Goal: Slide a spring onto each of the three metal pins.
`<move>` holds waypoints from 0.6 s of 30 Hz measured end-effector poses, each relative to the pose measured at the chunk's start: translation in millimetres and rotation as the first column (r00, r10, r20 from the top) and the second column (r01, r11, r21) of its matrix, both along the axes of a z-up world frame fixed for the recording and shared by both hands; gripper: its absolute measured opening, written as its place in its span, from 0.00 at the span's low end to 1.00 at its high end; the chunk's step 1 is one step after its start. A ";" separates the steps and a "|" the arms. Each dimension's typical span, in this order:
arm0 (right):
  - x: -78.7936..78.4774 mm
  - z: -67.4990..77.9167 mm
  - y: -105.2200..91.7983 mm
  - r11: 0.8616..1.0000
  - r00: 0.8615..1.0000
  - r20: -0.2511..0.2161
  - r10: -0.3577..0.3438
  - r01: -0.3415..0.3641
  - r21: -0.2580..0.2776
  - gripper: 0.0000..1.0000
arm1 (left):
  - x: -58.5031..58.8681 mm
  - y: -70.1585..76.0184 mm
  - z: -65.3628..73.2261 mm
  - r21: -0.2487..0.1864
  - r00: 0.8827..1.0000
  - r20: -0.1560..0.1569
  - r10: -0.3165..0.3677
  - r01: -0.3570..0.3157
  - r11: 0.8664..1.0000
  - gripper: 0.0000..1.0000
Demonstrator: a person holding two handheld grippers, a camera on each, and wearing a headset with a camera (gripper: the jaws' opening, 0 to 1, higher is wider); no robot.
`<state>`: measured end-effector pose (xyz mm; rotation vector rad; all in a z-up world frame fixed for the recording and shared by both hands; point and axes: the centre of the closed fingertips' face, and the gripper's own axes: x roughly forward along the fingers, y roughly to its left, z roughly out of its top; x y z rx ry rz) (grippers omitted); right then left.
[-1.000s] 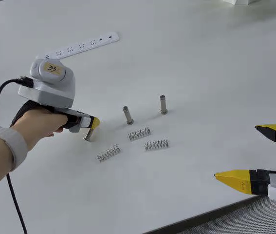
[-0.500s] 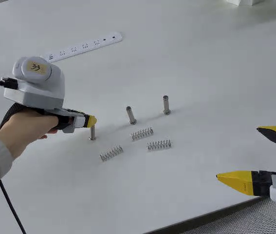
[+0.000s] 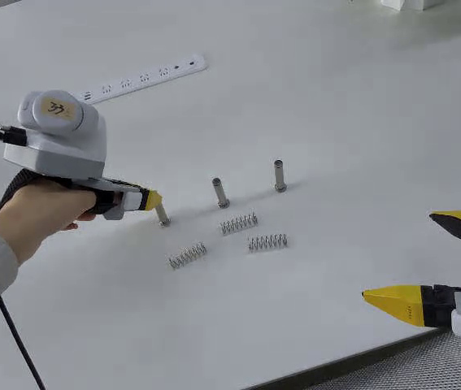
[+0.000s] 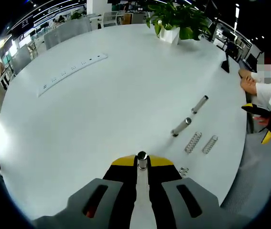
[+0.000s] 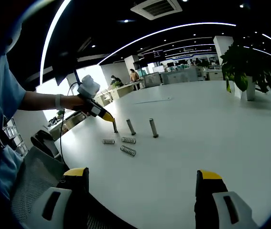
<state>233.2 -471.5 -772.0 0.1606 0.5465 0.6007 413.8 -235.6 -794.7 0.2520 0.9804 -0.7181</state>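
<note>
Since half a second ago the first pin (image 3: 163,214) has gone from standing straight to leaning, and its foot has slid a little toward the other pins. The left tongs (image 3: 153,199) pinch this pin by its top between their yellow tips. In the left gripper view the tongs (image 4: 142,164) are closed around the pin's round head (image 4: 142,156). The pin's foot appears to rest on the white table (image 3: 336,97).

Just to the right, the second pin (image 3: 220,192) and the third pin (image 3: 279,175) stand on their bases, apart from each other. Below them 3 springs lie flat on the table: spring 1 (image 3: 187,255) is near the foot of the held pin, spring 2 (image 3: 238,223) lies below the second pin, and spring 3 (image 3: 267,241) is just beside spring 2. No spring is on a pin.

The right tongs (image 3: 397,254) hang at the table's front edge, well apart from the springs, with their jaws spread wide and nothing between them. The right gripper view shows the same wide gap (image 5: 141,174).

Farther back, a white power strip (image 3: 141,78) lies on the table.
</note>
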 end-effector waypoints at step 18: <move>-1.2 -0.2 1.3 1.000 1.000 0.000 0.007 -0.007 -0.001 0.93 | -13.2 1.0 1.3 0.008 0.998 0.049 -0.025 0.024 1.000 0.05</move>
